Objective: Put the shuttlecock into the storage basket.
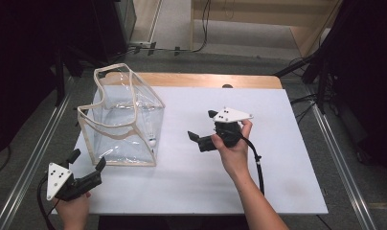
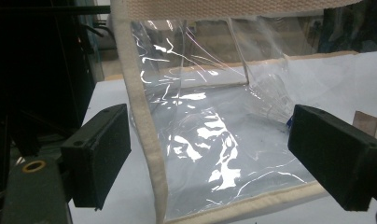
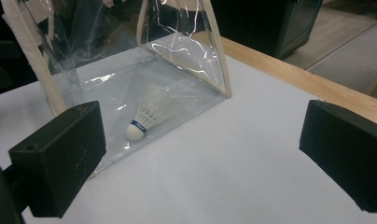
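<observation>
A clear plastic bag [image 1: 116, 125] with beige fabric trim stands open-topped on the left part of the white board [image 1: 191, 182]. A white shuttlecock [image 1: 152, 139] with a blue band lies inside it, at the bag's right bottom corner. My left gripper [image 1: 88, 159] is open at the board's front left corner, its jaws just short of the bag's near wall [image 2: 205, 154]. My right gripper [image 1: 202, 125] is open and empty, a short way right of the bag, and faces the shuttlecock [image 3: 147, 115] through the plastic [image 3: 177, 51].
The white board lies on a wooden table whose edge [image 1: 206, 80] shows at the back. Metal rails [image 1: 33, 158] run along both sides of the table. Dark equipment and cables [image 1: 306, 100] sit on the floor around it.
</observation>
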`<action>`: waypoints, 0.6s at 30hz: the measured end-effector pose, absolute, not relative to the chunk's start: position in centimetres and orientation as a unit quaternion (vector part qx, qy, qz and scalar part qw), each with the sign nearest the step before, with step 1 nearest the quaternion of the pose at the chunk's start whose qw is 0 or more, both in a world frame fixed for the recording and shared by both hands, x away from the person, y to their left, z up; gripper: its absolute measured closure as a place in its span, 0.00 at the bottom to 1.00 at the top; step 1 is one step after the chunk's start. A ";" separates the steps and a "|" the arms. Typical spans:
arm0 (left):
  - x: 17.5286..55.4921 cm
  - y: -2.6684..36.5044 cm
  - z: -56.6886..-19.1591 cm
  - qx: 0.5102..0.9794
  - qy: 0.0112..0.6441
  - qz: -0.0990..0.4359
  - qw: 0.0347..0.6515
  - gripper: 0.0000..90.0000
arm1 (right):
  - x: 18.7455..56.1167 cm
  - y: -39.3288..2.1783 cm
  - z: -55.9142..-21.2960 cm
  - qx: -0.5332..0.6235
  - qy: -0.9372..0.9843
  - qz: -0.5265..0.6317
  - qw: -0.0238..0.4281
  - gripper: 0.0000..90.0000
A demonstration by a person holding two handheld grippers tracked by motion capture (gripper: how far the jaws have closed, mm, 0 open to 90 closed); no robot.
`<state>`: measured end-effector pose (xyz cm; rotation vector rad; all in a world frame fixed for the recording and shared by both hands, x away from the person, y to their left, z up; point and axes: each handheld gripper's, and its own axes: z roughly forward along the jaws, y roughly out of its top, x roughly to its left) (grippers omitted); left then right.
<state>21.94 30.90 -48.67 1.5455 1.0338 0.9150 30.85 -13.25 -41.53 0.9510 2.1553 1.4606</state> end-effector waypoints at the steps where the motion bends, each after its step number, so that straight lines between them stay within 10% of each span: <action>1: 21.9 30.9 -48.7 0.641 0.429 0.380 0.510 0.15 | 30.7 -13.4 -41.6 0.337 0.764 0.518 0.186 0.00; 18: 21.9 30.9 -48.7 0.643 0.429 0.380 0.509 0.15 | 29.2 -16.0 -44.2 0.346 0.753 0.527 0.188 0.00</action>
